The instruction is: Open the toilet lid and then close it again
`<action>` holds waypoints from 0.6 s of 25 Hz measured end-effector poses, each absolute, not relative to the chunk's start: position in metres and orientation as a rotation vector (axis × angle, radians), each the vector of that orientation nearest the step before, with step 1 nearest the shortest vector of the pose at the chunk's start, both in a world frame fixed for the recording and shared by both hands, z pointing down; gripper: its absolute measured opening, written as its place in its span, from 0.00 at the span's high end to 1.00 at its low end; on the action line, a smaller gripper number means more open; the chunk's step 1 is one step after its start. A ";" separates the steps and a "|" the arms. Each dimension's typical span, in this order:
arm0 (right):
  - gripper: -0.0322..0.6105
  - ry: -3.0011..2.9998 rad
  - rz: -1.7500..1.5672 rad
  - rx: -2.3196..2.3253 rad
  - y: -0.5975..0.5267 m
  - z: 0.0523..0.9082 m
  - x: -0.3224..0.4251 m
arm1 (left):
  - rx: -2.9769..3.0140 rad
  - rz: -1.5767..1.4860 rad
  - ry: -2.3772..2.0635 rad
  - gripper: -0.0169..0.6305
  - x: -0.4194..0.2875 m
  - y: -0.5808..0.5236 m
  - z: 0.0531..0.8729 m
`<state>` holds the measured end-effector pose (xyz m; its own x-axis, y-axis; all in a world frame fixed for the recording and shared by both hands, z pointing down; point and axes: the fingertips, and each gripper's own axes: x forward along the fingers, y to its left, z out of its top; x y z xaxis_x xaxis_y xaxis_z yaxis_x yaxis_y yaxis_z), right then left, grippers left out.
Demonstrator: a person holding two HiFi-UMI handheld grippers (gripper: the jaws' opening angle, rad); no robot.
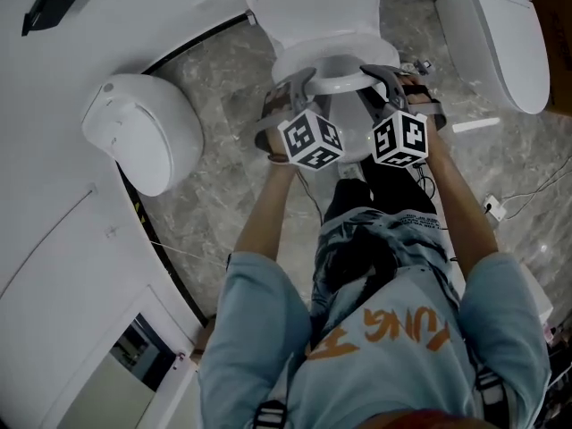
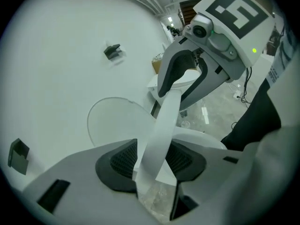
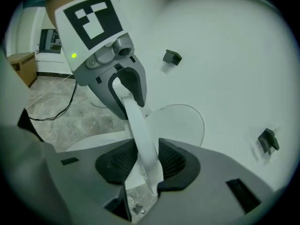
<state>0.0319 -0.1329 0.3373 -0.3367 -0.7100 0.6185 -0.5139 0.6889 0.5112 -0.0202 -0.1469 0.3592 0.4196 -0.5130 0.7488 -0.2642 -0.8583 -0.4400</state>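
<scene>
A white toilet stands at the top of the head view, and its lid [image 1: 313, 12] is tilted up at the front. My left gripper [image 1: 297, 84] and right gripper [image 1: 384, 77] hold the lid's front rim side by side. In the left gripper view the rim [image 2: 161, 125] runs as a white strip between my jaws [image 2: 157, 161], which are shut on it, with the right gripper [image 2: 197, 74] clamped further along. The right gripper view mirrors this: the rim [image 3: 140, 130] passes through the shut jaws [image 3: 143, 161], and the left gripper [image 3: 124, 83] grips its far end.
A white fixture [image 1: 143, 132] stands on the left and another [image 1: 496, 29] at the top right. A curved white wall with dark brackets [image 2: 111, 51] lies behind the toilet. Cables [image 1: 500, 208] trail over the grey marble floor on the right.
</scene>
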 end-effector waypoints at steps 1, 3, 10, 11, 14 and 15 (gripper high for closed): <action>0.71 -2.023 -0.288 0.947 -0.142 0.333 0.033 | -2.414 -1.410 0.696 0.66 -0.020 -0.156 0.355; 0.71 -2.037 -0.296 0.961 -0.164 0.324 0.037 | -2.395 -1.402 0.738 0.66 -0.017 -0.176 0.345; 0.70 -2.092 -0.310 0.961 -0.238 0.303 0.054 | -2.384 -1.383 0.840 0.64 -0.002 -0.248 0.326; 0.70 -2.100 -0.314 0.963 -0.249 0.302 0.055 | -2.379 -1.386 0.848 0.64 -0.001 -0.259 0.325; 0.69 -2.130 -0.319 0.972 -0.281 0.298 0.058 | -2.337 -1.406 0.880 0.63 0.000 -0.290 0.320; 0.69 -2.133 -0.317 0.977 -0.290 0.298 0.060 | -2.322 -1.412 0.885 0.63 0.002 -0.299 0.320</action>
<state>0.0595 -0.2905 0.2975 -0.4229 -0.7315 0.5348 -0.5443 0.6770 0.4955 0.0020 -0.2987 0.3196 0.3335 -0.6314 0.7000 -0.3548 -0.7720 -0.5274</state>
